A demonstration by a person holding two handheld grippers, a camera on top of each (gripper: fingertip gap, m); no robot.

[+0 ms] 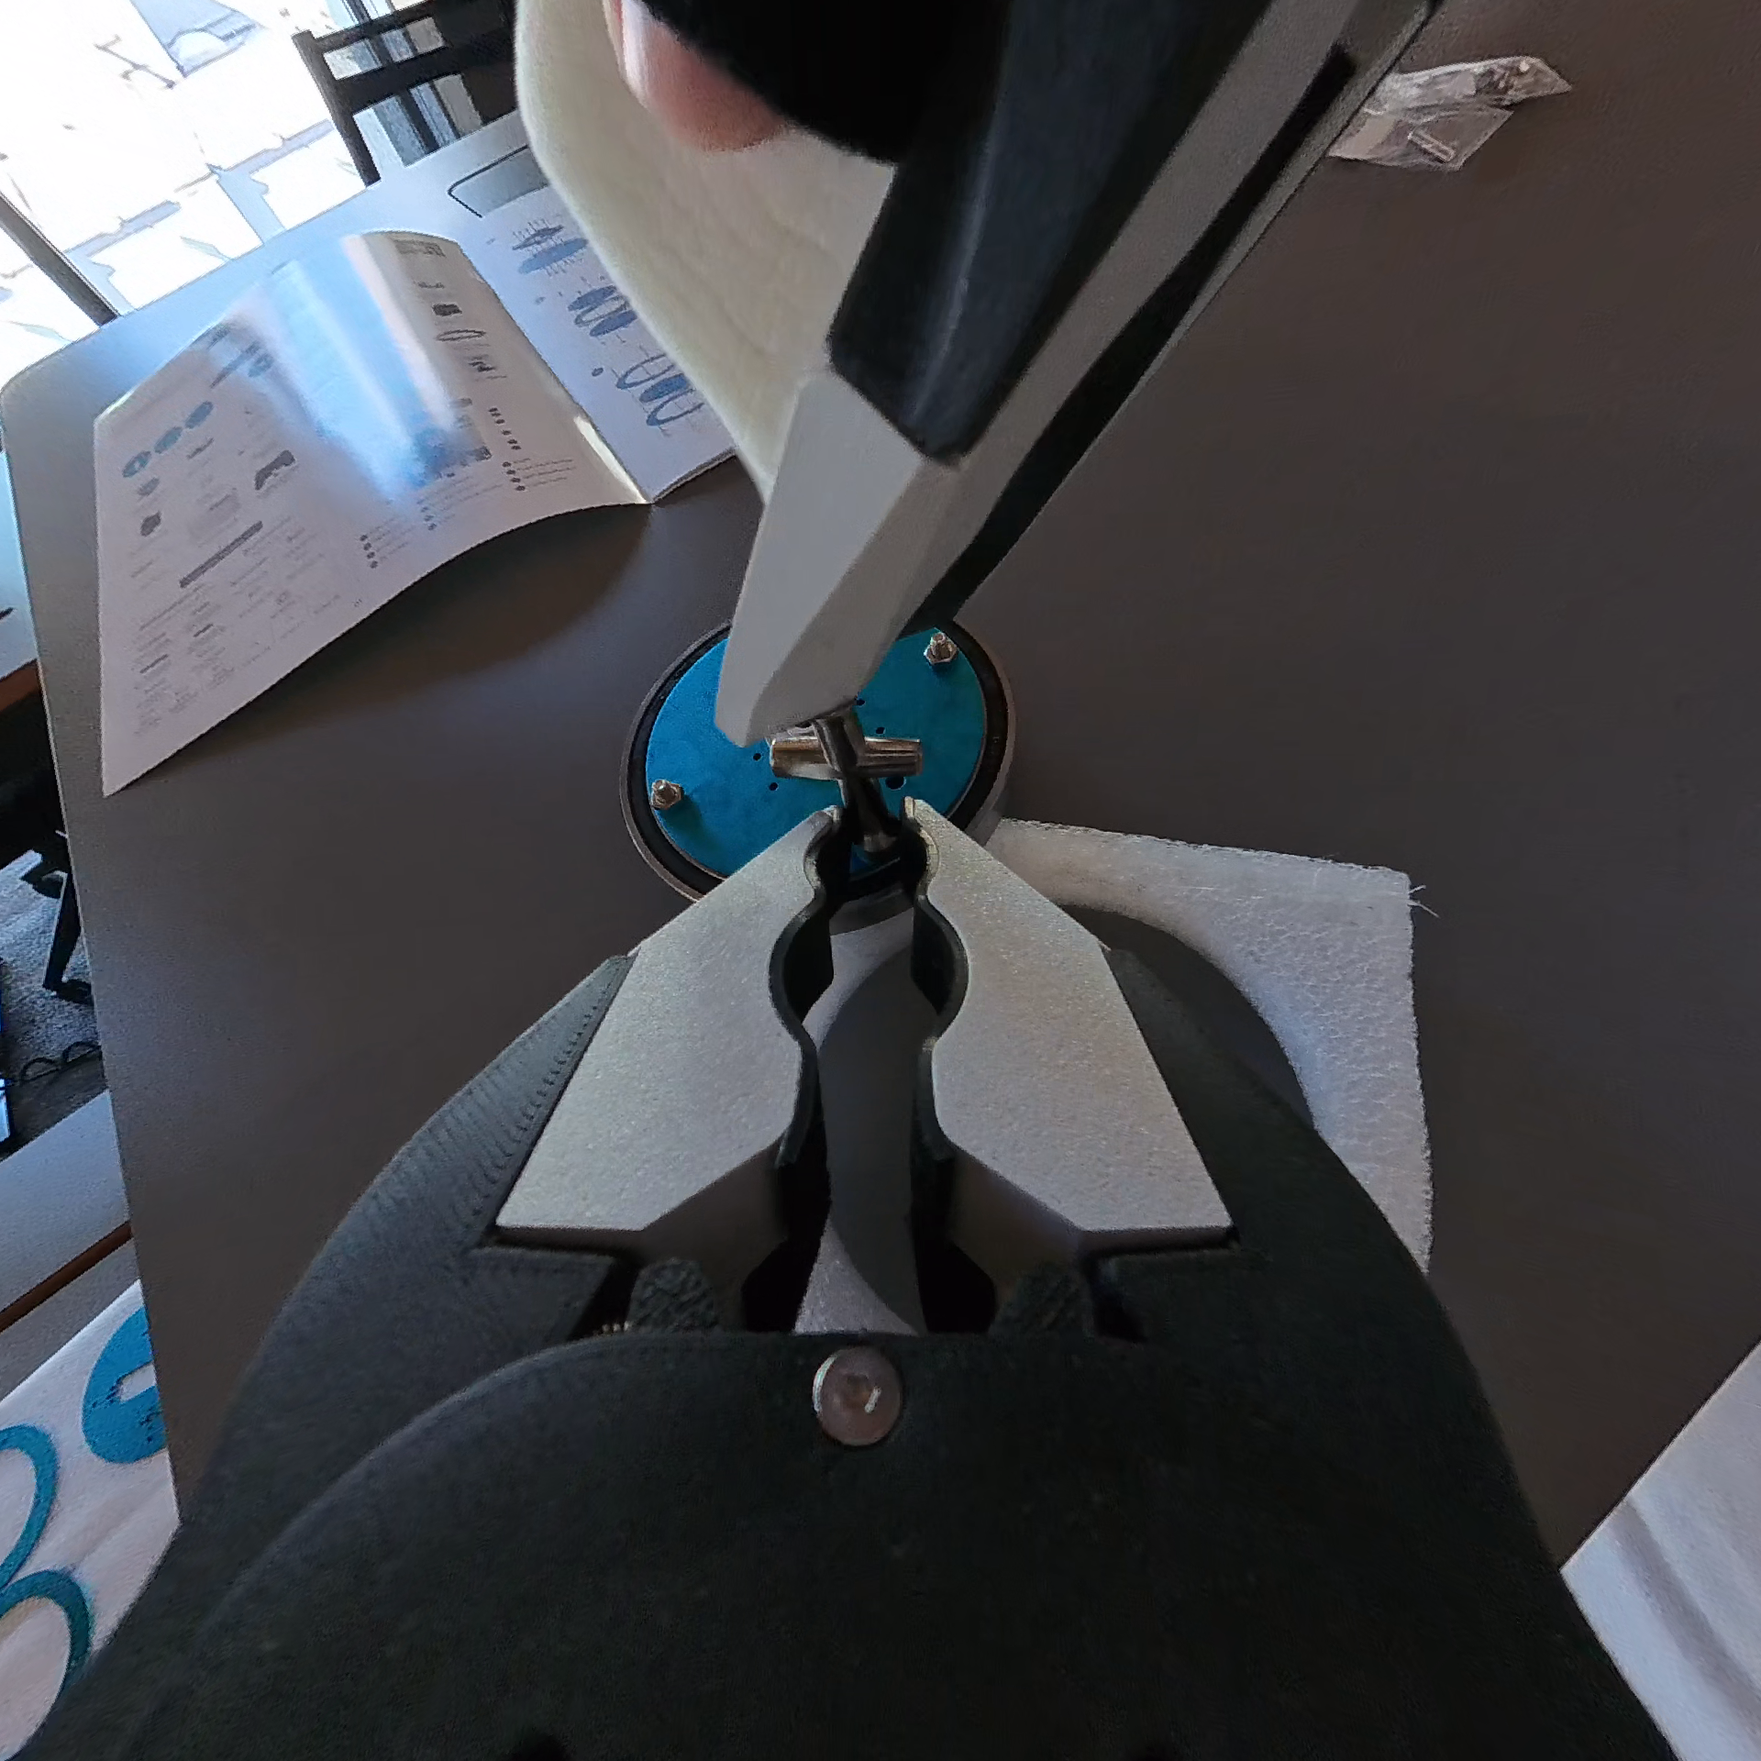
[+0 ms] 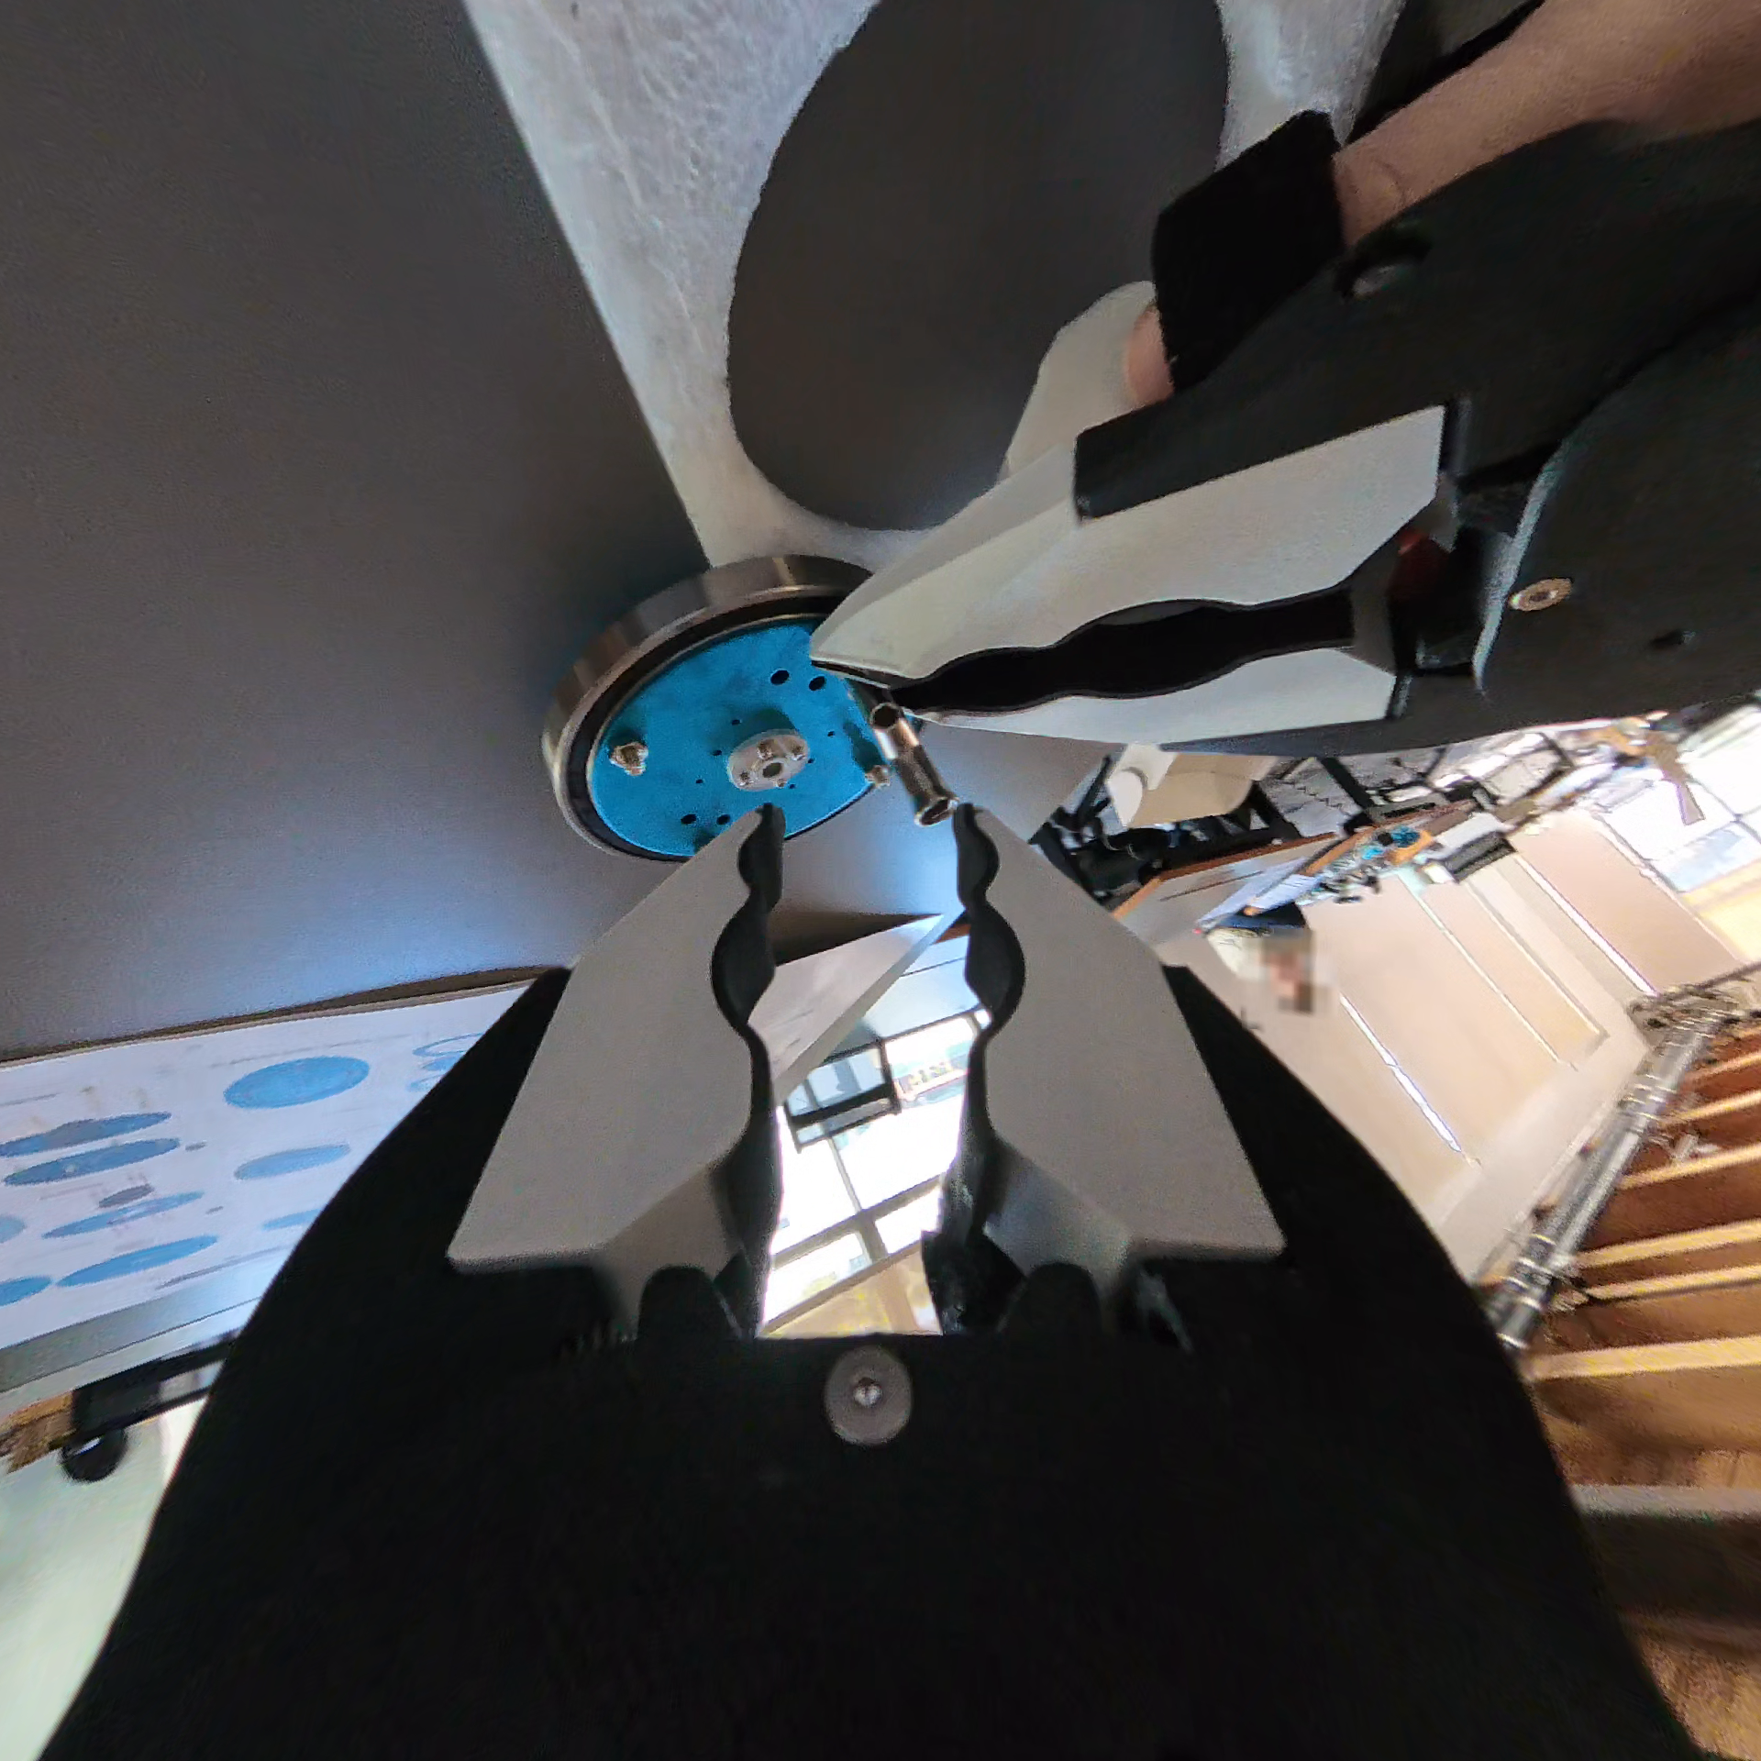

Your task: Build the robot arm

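A round metal disc with a blue face plate (image 1: 724,762) lies on the dark table (image 1: 1334,572); it also shows in the right wrist view (image 2: 686,753) with a small silver hub (image 2: 767,762) at its centre. My left gripper (image 1: 872,815) is shut on the thin shaft of a small T-shaped metal piece (image 1: 843,755) just above the disc's near edge. In the right wrist view the left gripper (image 2: 862,681) comes in from the right, and the piece's silver crossbar (image 2: 910,762) sticks out below its tips. My right gripper (image 2: 865,810) is open, its right fingertip beside the crossbar's end. In the left wrist view the right gripper (image 1: 791,705) points down onto the disc from above.
A white foam sheet with a round cut-out (image 1: 1286,953) lies under the disc's near side, also in the right wrist view (image 2: 657,286). An open instruction booklet (image 1: 333,476) lies at the left. A clear bag of small parts (image 1: 1448,105) sits at the far right. A dark chair (image 1: 400,86) stands behind the table. My left and right fingertips are right by each other.
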